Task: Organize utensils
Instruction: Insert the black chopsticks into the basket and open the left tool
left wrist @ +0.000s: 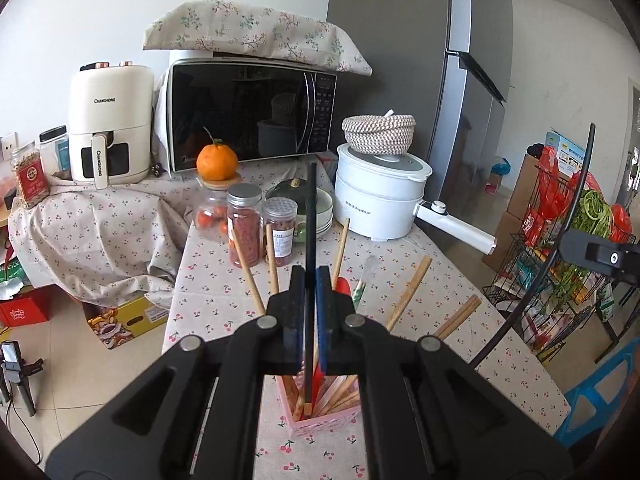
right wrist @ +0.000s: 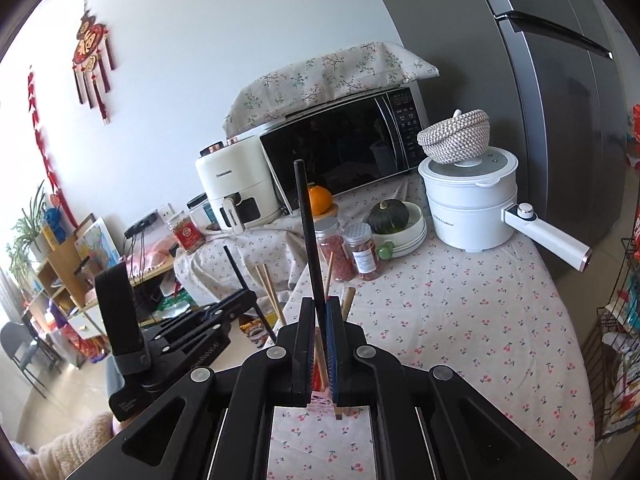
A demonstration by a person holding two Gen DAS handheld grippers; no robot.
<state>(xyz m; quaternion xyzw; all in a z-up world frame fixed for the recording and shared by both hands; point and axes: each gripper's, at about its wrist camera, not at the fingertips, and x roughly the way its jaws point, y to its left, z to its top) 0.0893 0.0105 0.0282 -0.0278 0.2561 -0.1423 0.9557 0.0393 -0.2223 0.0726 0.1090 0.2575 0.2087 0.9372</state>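
My left gripper [left wrist: 310, 280] is shut on a black chopstick [left wrist: 311, 216] held upright, its lower tip inside the pink holder [left wrist: 320, 418] on the cherry-print table [left wrist: 460, 344]. The holder has several wooden chopsticks [left wrist: 408, 292] and a red utensil leaning in it. My right gripper [right wrist: 319, 308] is shut on another black chopstick [right wrist: 308, 232], upright, just above the same holder, mostly hidden behind its jaws. The left gripper [right wrist: 240, 304] shows in the right wrist view at lower left, with its black chopstick [right wrist: 236, 268].
Behind the holder stand two spice jars [left wrist: 245, 224], a jar with an orange [left wrist: 216, 162] on top, stacked bowls with a squash [left wrist: 294, 196], a white electric pot [left wrist: 380, 196], a microwave [left wrist: 248, 114] and an air fryer [left wrist: 110, 124]. A wire rack [left wrist: 560, 260] stands right.
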